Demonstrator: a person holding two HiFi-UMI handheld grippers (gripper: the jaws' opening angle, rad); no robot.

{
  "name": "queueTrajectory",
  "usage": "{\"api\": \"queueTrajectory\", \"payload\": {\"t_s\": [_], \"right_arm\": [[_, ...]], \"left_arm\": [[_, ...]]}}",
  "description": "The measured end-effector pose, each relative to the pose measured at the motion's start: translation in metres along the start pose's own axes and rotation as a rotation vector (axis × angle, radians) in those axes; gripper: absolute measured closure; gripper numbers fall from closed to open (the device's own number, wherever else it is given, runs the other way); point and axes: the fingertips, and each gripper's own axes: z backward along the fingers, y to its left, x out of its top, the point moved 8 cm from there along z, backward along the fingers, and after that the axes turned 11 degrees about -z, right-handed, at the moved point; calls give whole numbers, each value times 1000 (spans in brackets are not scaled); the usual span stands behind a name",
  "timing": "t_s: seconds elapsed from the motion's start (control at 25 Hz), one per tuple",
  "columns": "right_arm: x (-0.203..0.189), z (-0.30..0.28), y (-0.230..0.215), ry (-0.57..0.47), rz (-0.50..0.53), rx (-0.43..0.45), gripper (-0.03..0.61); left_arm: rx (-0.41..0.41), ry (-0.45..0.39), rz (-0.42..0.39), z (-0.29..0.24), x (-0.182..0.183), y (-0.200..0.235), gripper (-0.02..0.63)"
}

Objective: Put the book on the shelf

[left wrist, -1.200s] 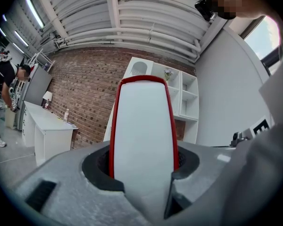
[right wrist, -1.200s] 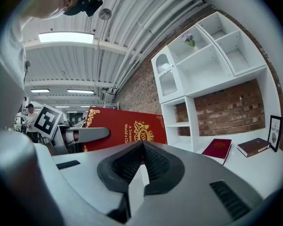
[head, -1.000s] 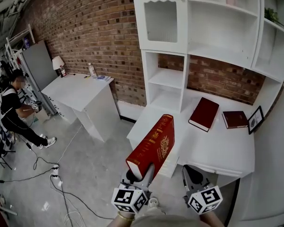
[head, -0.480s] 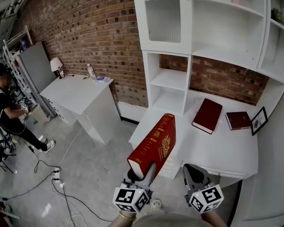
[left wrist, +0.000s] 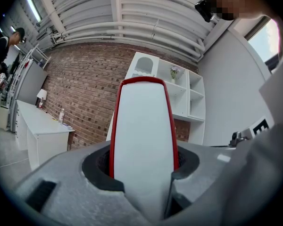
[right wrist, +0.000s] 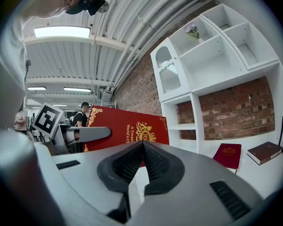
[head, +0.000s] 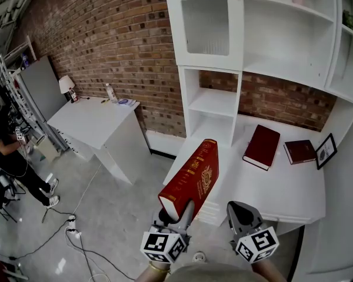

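The red book (head: 191, 178) aloft in my left tongs (head: 181, 211).
They clamp its lower end, tilted, near the desk's (head: 282, 187) front-left corner; my right tongs (head: 240, 213), beside them, are closed on nothing; the shelf (head: 215, 101) stands at the desk's back edge.

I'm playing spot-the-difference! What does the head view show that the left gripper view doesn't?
Head view only: two dark red books lying on the white desk and a black-framed picture. Left gripper view only: white page edges clamped in the left gripper, plus grey ceiling pipes. Both: the big red gold-printed book and the white shelf unit.
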Motion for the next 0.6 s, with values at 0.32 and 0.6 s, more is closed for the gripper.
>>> {"api": "queueTrajectory", "payload": {"t_s": [0.32,0.6], "right_arm": [[-1,-28,-4,-4,1,-24,572],[0,-44,-9,-18,-2,-55,572]], "left_arm": [[-27,-5,-1,-22,-2,23,380],[-47,-6,1,-38,-4,38,380]]}}
